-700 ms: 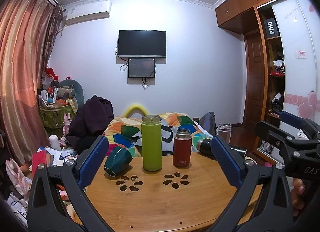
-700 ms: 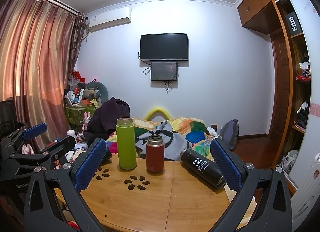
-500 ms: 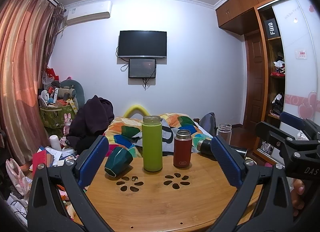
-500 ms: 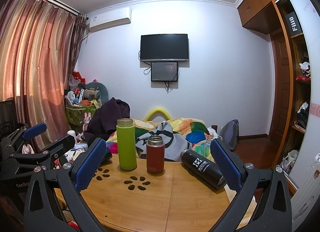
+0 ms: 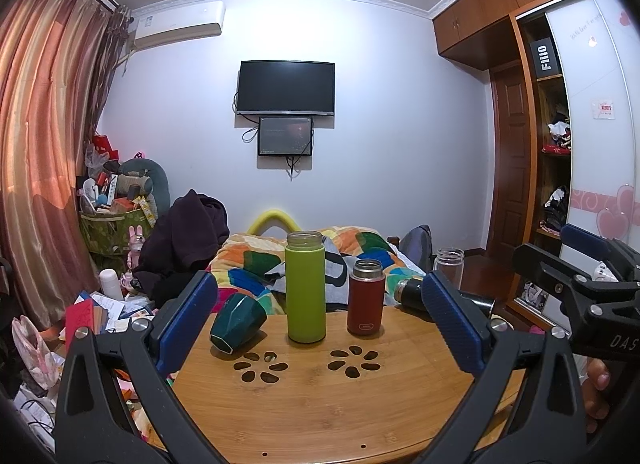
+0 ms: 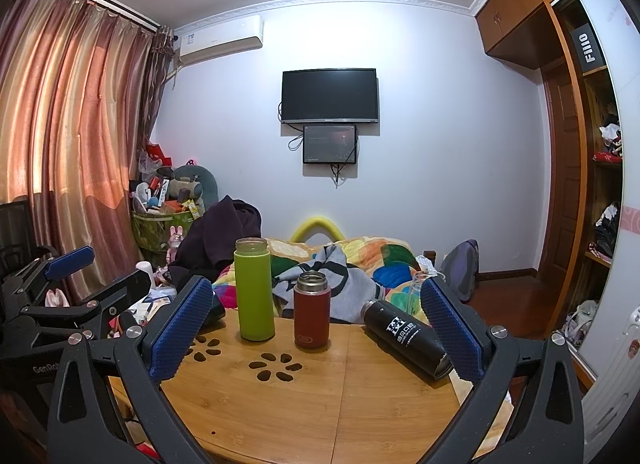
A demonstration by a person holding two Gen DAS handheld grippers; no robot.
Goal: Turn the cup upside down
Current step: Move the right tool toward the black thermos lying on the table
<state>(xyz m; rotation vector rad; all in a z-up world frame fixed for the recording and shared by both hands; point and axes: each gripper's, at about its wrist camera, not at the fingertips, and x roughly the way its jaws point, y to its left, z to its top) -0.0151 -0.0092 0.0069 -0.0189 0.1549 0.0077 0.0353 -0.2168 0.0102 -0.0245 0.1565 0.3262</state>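
A dark green faceted cup (image 5: 237, 322) lies on its side at the far left of the round wooden table (image 5: 320, 400), base toward me. A tall green bottle (image 5: 305, 286) and a short red flask (image 5: 365, 297) stand upright in the middle; both also show in the right wrist view, the green bottle (image 6: 253, 290) and the red flask (image 6: 311, 309). A black flask (image 6: 406, 338) lies on its side at the right. My left gripper (image 5: 320, 320) is open and empty, short of the cups. My right gripper (image 6: 316, 328) is open and empty above the table's near half.
A clear glass jar (image 5: 449, 264) stands at the table's far right edge. A bed with a colourful quilt (image 5: 352, 260) lies behind the table. Clutter and a curtain (image 5: 36, 168) fill the left side; a wardrobe (image 5: 560, 168) stands at the right.
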